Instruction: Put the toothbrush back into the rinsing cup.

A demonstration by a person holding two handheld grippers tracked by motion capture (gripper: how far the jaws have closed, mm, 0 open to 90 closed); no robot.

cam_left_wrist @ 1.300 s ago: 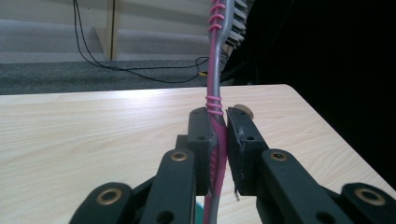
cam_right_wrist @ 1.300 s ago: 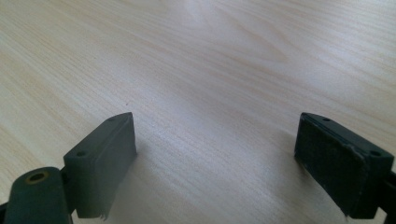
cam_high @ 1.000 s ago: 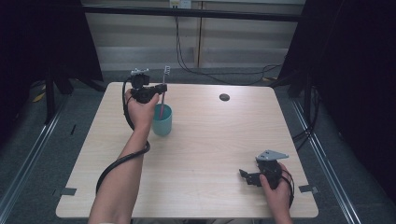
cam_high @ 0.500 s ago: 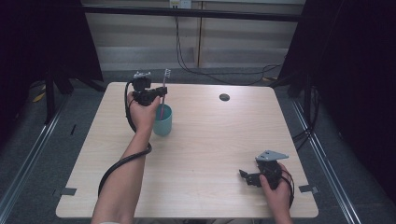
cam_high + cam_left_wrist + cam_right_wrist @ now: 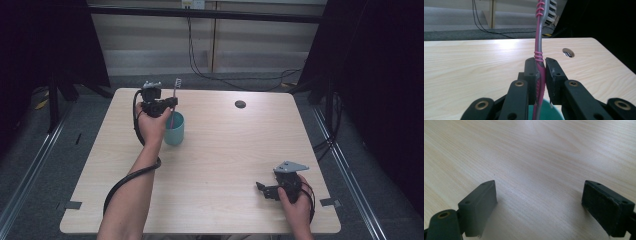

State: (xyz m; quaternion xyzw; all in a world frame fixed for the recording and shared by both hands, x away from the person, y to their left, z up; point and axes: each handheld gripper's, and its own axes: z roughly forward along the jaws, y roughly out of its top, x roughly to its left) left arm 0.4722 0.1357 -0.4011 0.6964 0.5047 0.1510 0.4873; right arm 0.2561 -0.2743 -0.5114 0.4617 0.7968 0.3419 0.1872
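The left gripper sits at the far left part of the table, just above a teal cup, and its jaws are clamped tight on the handle of a pink and grey toothbrush. In the left gripper view the toothbrush stands almost upright between the two black jaws, pinched a little below a band of pink ridges, with its bristled head up at the top and its lower end reaching down inside the rim of the cup, which shows at the bottom edge. A small dark round hole lies in the tabletop well to the right of the cup, near the far edge. The right gripper rests low at the near right corner of the table, well apart from the cup. In the right gripper view its jaws stand wide apart over bare wood, with nothing between them.
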